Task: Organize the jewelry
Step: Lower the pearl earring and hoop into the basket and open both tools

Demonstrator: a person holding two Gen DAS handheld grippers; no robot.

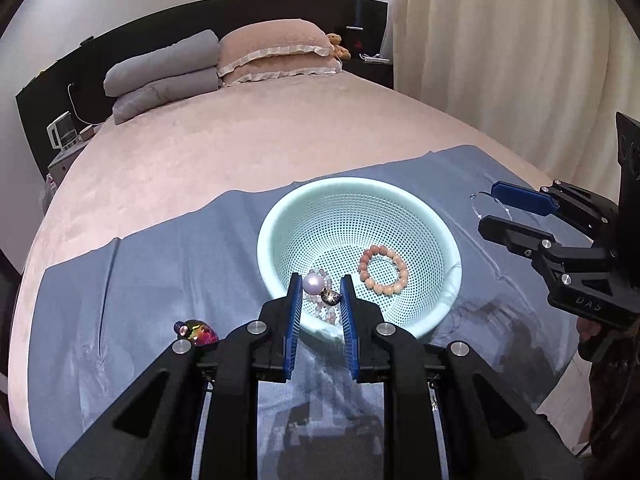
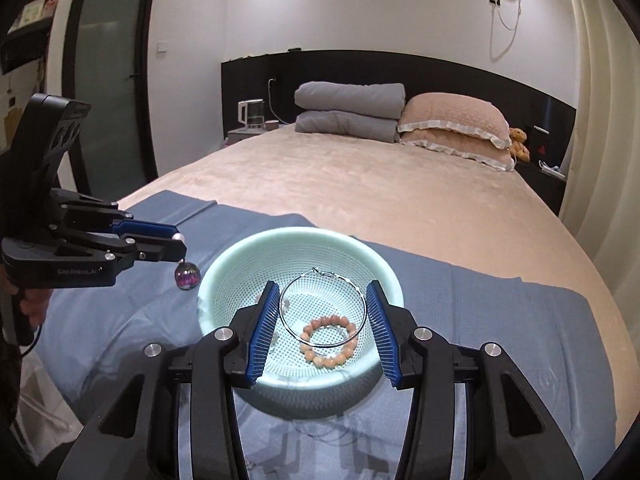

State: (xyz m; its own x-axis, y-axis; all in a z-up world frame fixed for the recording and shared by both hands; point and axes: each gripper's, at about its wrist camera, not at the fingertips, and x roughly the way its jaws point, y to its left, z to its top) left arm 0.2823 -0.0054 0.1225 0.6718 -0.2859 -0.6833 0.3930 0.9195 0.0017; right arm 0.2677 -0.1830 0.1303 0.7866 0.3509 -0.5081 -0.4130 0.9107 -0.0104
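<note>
Holding both grippers above the mint basket (image 2: pixel 224 256), your left gripper (image 1: pixel 320 286) pinches a pearl earring (image 1: pixel 314 284) while your right gripper (image 2: pixel 323 302) clamps a wire hoop (image 2: pixel 322 307); a pink bead bracelet (image 1: pixel 383 269) lies inside the basket.

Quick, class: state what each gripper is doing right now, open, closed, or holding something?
Left gripper: closed on a pearl earring, held above the basket.
Right gripper: closed on a thin wire hoop, held above the same basket.
</note>
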